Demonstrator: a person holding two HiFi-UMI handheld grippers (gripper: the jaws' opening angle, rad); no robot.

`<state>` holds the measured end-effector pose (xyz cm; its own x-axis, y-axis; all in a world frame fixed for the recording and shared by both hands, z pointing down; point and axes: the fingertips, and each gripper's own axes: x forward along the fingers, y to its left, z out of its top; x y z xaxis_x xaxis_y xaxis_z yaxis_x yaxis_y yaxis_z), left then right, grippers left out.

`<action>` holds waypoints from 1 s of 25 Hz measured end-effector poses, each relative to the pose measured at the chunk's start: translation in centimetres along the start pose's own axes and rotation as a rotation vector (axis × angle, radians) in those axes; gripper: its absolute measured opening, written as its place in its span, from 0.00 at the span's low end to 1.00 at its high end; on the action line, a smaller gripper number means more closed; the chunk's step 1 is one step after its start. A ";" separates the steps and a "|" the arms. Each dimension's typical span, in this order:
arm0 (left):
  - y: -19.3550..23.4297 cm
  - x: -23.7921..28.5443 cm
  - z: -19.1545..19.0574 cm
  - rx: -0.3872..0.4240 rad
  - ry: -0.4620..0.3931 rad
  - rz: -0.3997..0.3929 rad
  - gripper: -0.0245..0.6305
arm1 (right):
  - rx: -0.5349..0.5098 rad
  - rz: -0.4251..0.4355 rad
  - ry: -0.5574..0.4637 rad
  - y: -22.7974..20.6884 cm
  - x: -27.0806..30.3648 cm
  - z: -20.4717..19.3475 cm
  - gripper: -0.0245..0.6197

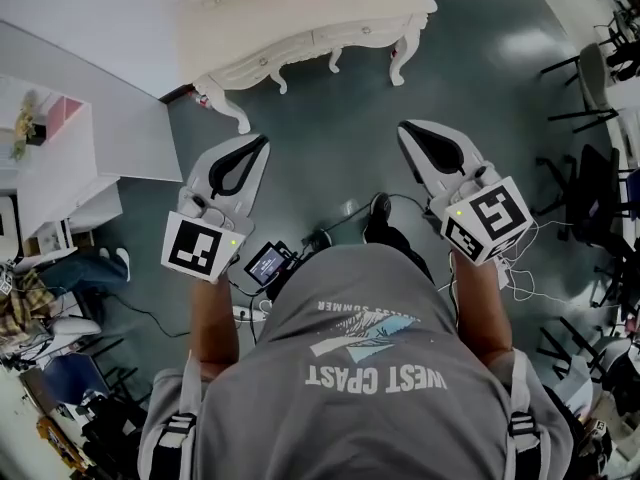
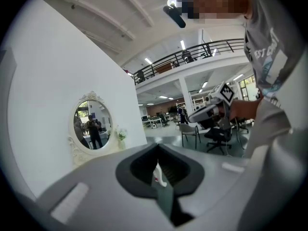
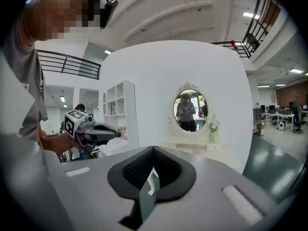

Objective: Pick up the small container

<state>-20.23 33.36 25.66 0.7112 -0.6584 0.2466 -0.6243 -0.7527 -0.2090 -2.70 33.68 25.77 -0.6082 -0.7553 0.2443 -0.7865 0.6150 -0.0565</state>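
- You're at the approach step; your left tool and right tool are both clenched on nothing
- The small container can't be made out; it's probably on the white counter ahead
- Next, I judge: close in; find it; open one tool

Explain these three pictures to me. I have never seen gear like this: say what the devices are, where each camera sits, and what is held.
There is no robot: a person in a grey shirt holds a white hand-held tool in each hand, the left gripper and the right gripper. The black-and-white marker cubes are part of them. The head view looks down from the person's head; each gripper view rides on its gripper and looks along its jaws. Both pairs of jaws are shut with nothing between them. Ahead stands a cream carved dressing table with an oval mirror. I cannot make out a small container on it.
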 end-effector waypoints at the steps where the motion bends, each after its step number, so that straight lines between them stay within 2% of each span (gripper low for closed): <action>1: 0.1 0.6 0.2 0.000 0.006 0.014 0.04 | 0.000 0.012 -0.004 -0.9 0.2 0.2 0.04; 13: -0.5 9.3 3.4 -0.012 0.046 0.150 0.04 | -0.015 0.157 -0.020 -11.8 2.1 1.1 0.04; 20: -1.3 12.1 4.3 -0.019 0.077 0.220 0.04 | -0.015 0.239 -0.021 -15.2 2.6 1.0 0.04; 25: -1.6 13.4 4.5 -0.026 0.101 0.220 0.04 | 0.008 0.243 -0.020 -16.9 2.7 0.4 0.04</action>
<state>-8.24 25.67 25.06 0.5222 -0.8015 0.2914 -0.7696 -0.5901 -0.2439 8.91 21.12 26.99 -0.7816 -0.5896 0.2037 -0.6175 0.7776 -0.1185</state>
